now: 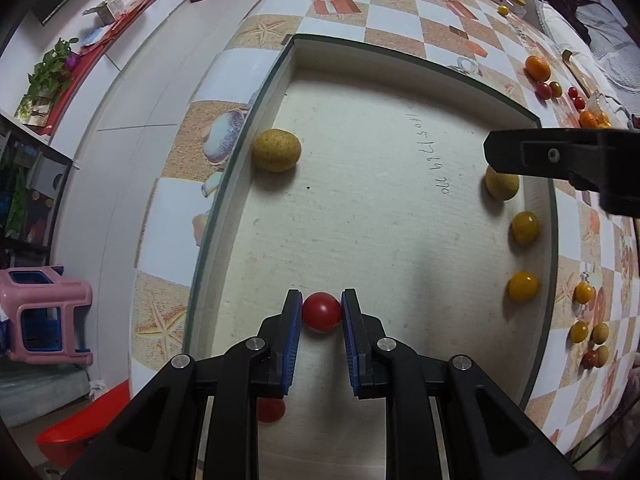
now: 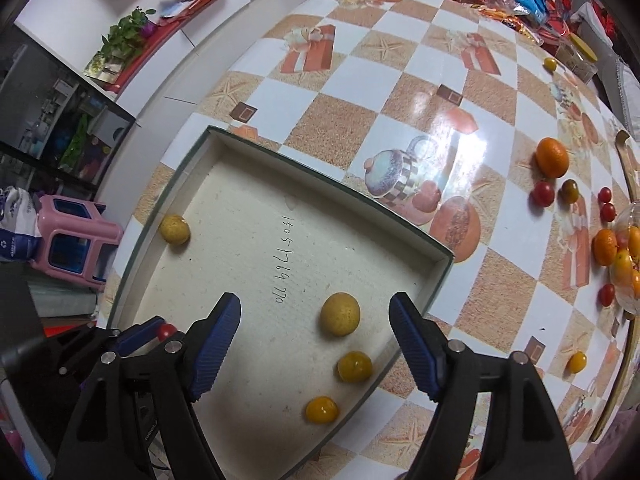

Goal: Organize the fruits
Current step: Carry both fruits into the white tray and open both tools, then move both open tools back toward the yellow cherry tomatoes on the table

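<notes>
A shallow box lid (image 1: 404,56) with a white floor lies on the table. My left gripper (image 1: 322,312) is shut on a red cherry tomato (image 1: 321,311) just above the lid floor; it also shows in the right wrist view (image 2: 165,331). Another red tomato (image 1: 271,409) lies under the left fingers. Inside the lid are a tan fruit (image 1: 276,150) at the left wall, a second tan fruit (image 2: 340,314), and two yellow tomatoes (image 2: 354,366) (image 2: 322,409). My right gripper (image 2: 316,340) is open and empty above the lid's right side.
Loose fruit lies on the checkered tablecloth right of the lid: an orange (image 2: 552,157), red tomatoes (image 2: 542,193), a yellow tomato (image 2: 576,361), and a glass bowl of oranges (image 2: 628,256). A pink stool (image 2: 76,240) stands beyond the table's left edge.
</notes>
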Demonstrator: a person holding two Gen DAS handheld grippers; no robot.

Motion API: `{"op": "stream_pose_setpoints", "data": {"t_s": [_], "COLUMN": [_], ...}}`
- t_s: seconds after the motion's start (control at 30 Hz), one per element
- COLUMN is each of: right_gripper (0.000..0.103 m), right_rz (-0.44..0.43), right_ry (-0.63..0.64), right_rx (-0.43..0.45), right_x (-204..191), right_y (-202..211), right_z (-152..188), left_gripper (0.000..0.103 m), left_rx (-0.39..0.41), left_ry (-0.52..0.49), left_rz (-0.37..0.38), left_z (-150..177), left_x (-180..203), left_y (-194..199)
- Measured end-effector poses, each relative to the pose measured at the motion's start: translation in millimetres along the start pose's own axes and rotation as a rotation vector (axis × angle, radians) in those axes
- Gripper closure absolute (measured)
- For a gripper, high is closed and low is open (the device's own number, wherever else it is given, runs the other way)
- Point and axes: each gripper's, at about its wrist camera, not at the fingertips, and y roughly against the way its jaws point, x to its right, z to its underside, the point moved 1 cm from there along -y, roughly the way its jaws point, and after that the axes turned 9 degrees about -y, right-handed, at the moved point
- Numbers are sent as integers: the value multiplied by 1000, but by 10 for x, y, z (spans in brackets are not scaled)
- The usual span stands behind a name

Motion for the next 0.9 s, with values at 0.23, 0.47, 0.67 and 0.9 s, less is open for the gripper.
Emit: {"op": "stream_pose_setpoints", "data": {"t_s": [0.23,0.47,0.67,0.9], "right_gripper": [23,16,12,12], "right_rz": [-6,-5,21,57], "right_ry": [-39,-82,-156,-301], "right_rx": [30,21,-2,-26], "right_x": [129,306,656,1285], "right_y": [186,305,350,441], "right_z": [92,239,506,999], "left_gripper": [24,24,24,24], "left_rx": [88,54,19,27], "left_ry": [14,-57,-105,-164], "left_rz": [4,-44,-20,19], "left_z": [69,41,44,1], "left_x": [-37,109,315,687], "left_y": [132,172,207,339]}}
